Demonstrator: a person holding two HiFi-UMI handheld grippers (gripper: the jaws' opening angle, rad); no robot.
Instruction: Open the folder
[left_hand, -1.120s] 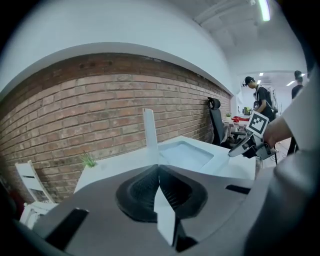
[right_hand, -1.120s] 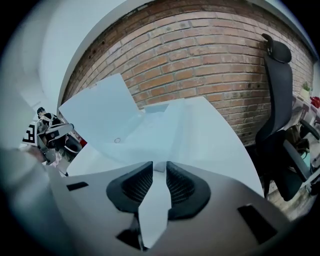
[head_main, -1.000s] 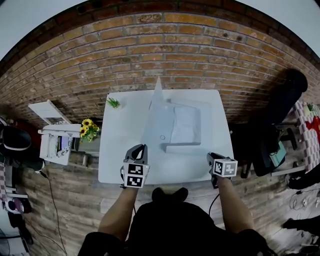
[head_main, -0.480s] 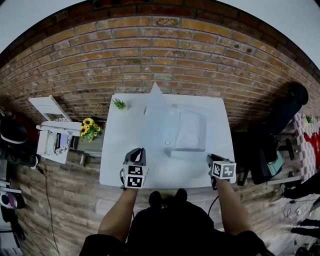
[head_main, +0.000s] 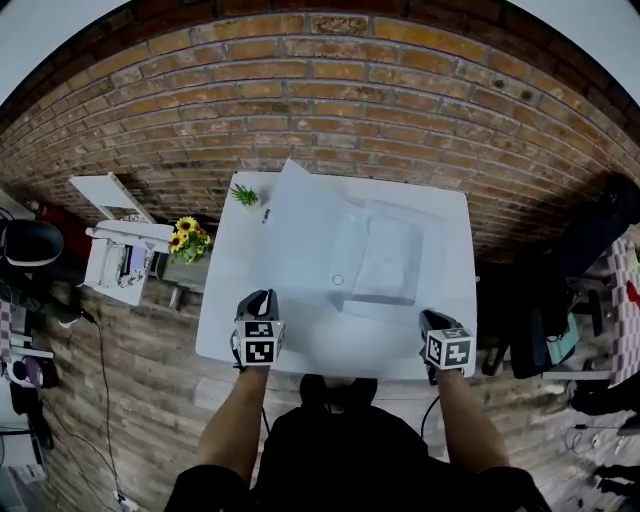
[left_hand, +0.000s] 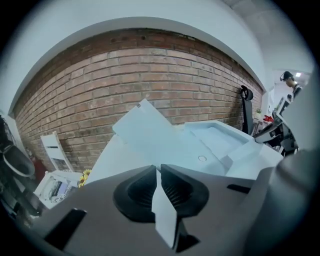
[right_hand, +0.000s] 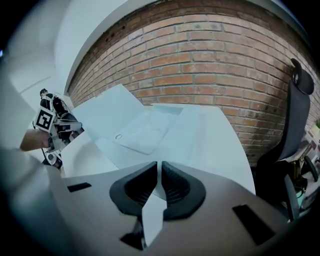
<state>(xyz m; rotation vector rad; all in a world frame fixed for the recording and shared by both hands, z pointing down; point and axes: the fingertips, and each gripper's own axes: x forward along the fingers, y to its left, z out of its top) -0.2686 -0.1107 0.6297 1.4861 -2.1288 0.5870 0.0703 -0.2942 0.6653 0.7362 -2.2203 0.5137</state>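
Observation:
The translucent white folder (head_main: 385, 262) lies on the white table (head_main: 225, 325). Its cover (head_main: 298, 232) is swung over to the left, still slightly raised, with a snap button (head_main: 338, 280) near its front edge. In the left gripper view the cover (left_hand: 150, 132) slopes up ahead of the jaws. My left gripper (head_main: 262, 298) hovers at the table's front left, short of the folder; its jaws are opening from a thin slit, with nothing between them. My right gripper (head_main: 430, 318) is at the front right edge, its jaws closing on nothing.
A small green plant (head_main: 244, 194) stands at the table's far left corner. Yellow flowers (head_main: 186, 238) and a white rack (head_main: 118, 262) sit left of the table. A black office chair (right_hand: 296, 125) is on the right. A brick wall runs behind.
The folder's cover has swung from upright over to the left. My left gripper has drawn back left and down toward the front edge. The right gripper has barely shifted.

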